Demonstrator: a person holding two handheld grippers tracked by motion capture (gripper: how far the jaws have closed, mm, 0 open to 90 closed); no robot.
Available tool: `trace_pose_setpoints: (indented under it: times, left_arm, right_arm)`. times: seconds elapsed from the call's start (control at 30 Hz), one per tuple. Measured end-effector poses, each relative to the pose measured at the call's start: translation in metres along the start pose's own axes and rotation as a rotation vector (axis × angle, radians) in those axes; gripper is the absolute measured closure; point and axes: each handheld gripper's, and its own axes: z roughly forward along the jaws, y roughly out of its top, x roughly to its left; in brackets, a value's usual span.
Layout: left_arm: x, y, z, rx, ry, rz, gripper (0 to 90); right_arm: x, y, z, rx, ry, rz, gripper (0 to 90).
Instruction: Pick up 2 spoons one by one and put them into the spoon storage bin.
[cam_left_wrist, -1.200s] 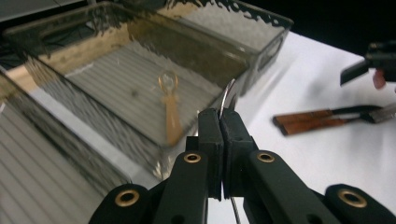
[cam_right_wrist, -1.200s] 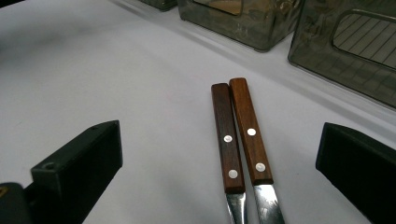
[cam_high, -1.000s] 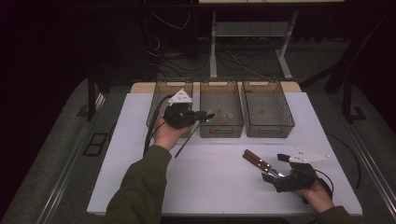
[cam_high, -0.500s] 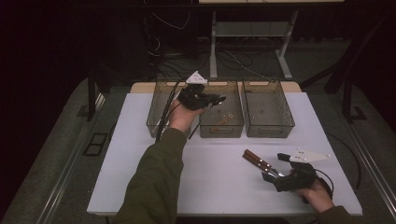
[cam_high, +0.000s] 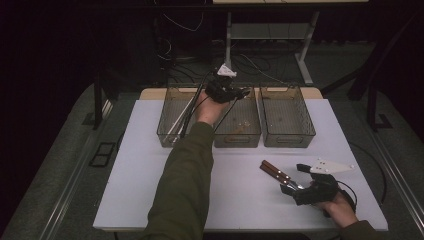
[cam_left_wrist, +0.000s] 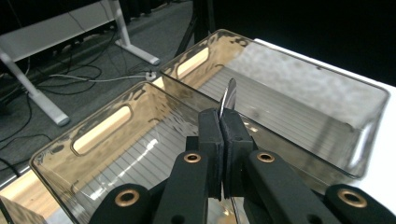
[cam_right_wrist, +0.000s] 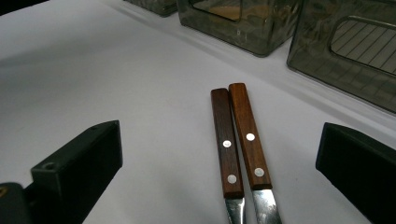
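Since a second ago, the left gripper (cam_high: 235, 93) has travelled from above the left bin (cam_high: 175, 117) toward the far rim of the middle bin (cam_high: 239, 131), while the right gripper (cam_high: 300, 187) has kept its place near the table's (cam_high: 140, 175) front right corner. No brand, label or writing can be read on anything in view.

Held in the left gripper's view is a thin metal blade (cam_left_wrist: 229, 97), seen edge-on; its lower part is hidden between the pads, so what kind of utensil it is cannot be told. The jaws are clamped tight on it, above the wall shared by the middle bin and the right bin (cam_left_wrist: 299, 93). Small items lie on the middle bin's floor in the high view, too small to name.

Two wooden-handled knives (cam_right_wrist: 238, 140) lie side by side on the table, touching, their blades cut off at the lower edge of the right gripper's view. That gripper's jaws stand wide apart on either side of them, touching neither handle.
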Motion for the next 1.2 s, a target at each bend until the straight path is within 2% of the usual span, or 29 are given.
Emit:
trace_pose_setpoints:
  times: [0.13, 0.47, 0.57, 0.63, 0.67, 0.73, 0.97, 1.07, 1.2]
  left_arm:
    - [0.002, -0.003, 0.013, 0.026, 0.021, -0.007, 88.5]
    - [-0.001, -0.02, 0.036, 0.09, 0.032, 0.021, 88.4]
    - [-0.002, -0.025, 0.041, 0.1, 0.035, 0.018, 88.3]
    - [-0.001, -0.027, 0.043, 0.107, 0.027, 0.001, 87.8]
    - [-0.001, -0.029, 0.044, 0.115, 0.024, -0.007, 87.0]
    - [-0.001, -0.03, 0.046, 0.108, 0.053, -0.021, 76.1]
    - [0.001, -0.031, 0.038, 0.092, 0.048, -0.045, 67.2]
    - [-0.001, -0.032, 0.032, 0.076, 0.033, -0.057, 64.2]
    - [-0.001, -0.036, 0.021, 0.08, -0.014, -0.067, 61.3]
  right_arm:
    - [0.0, 0.0, 0.0, -0.002, 0.005, -0.005, 0.7]
    - [0.001, 0.001, -0.001, -0.001, 0.007, -0.007, 0.7]
    - [0.001, 0.001, 0.0, -0.001, 0.008, -0.007, 0.7]
    - [0.001, 0.001, 0.0, 0.0, 0.008, -0.008, 0.7]
    - [0.001, 0.001, 0.0, 0.0, 0.008, -0.007, 0.7]
    - [0.001, 0.001, 0.0, -0.002, 0.008, -0.006, 0.7]
    - [0.001, 0.001, -0.001, -0.003, 0.01, -0.006, 0.7]
    - [0.001, 0.001, -0.001, -0.003, 0.011, -0.006, 0.7]
    - [0.001, 0.001, -0.001, -0.004, 0.01, -0.01, 0.7]
